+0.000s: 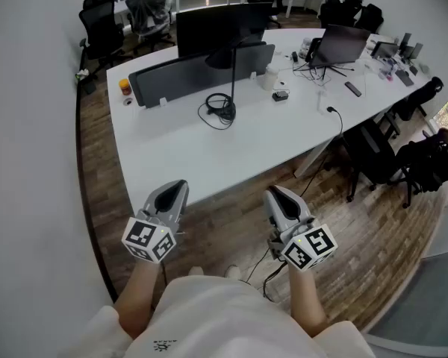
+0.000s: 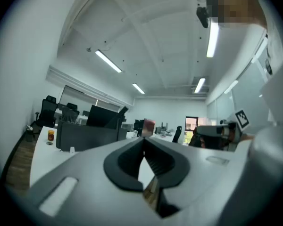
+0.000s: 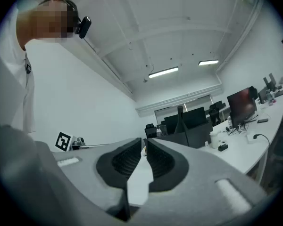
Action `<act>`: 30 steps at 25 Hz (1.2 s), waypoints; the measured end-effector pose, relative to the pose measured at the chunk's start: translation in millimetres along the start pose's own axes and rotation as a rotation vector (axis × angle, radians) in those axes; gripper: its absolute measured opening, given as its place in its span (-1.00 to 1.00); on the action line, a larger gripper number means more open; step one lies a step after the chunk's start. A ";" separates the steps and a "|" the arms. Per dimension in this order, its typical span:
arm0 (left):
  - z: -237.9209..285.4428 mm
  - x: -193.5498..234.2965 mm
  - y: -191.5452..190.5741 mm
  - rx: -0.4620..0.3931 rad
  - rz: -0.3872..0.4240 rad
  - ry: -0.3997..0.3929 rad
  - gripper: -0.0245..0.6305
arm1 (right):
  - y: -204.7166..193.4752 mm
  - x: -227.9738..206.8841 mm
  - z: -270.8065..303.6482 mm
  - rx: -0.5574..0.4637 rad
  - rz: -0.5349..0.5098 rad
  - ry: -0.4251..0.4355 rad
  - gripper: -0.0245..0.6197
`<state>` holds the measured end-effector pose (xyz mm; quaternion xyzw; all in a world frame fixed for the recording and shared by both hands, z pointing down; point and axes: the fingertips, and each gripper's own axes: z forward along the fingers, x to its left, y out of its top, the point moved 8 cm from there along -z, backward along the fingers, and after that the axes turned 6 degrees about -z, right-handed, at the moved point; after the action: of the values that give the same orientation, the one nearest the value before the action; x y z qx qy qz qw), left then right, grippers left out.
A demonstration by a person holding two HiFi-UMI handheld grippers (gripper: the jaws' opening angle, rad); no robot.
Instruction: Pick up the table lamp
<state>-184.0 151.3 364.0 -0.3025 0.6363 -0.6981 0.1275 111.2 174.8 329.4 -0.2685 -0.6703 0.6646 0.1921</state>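
Note:
The black table lamp [image 1: 228, 88] stands on the white table [image 1: 179, 148], its round base ringed by a coiled black cable and its head tilted toward the grey divider. In the right gripper view the lamp [image 3: 180, 121] shows as a dark cone far ahead. Both grippers hover level over the wooden floor, short of the table's near edge and well apart from the lamp. My left gripper [image 1: 172, 192] [image 2: 144, 139] is shut with nothing between its jaws. My right gripper [image 1: 278, 196] [image 3: 145, 140] is also shut and holds nothing.
A grey divider panel [image 1: 201, 73] and a dark monitor [image 1: 224, 22] stand behind the lamp. A small jar [image 1: 125, 86] sits at the far left; a laptop [image 1: 340, 45] and clutter lie at the right. Office chairs [image 1: 373, 155] stand right of the table. A white wall runs along the left.

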 end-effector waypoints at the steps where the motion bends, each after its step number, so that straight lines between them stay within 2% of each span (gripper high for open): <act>1: 2.0 1.2 1.5 -0.005 -0.003 0.003 -0.94 | 0.1 -0.7 1.6 0.000 -0.005 0.001 -0.80; 7: -1.2 7.2 4.3 -0.012 -0.008 0.016 -0.94 | 0.5 1.2 4.9 -0.009 0.002 0.024 -0.81; 12: 2.0 8.1 4.6 -0.013 -0.019 -0.011 -0.94 | 1.2 -4.4 6.7 -0.021 0.022 0.033 -0.80; 22: 15.0 -3.6 -2.9 0.005 -0.015 -0.038 -0.94 | -0.1 -17.3 -1.4 -0.017 0.023 0.025 -0.80; 30: 27.4 -21.5 -9.7 0.007 -0.016 -0.036 -0.94 | -3.7 -32.5 -13.7 -0.003 0.023 0.055 -0.80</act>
<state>-149.1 142.8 368.0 -0.3199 0.6288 -0.6958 0.1343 144.6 165.8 336.9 -0.2947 -0.6625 0.6582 0.2026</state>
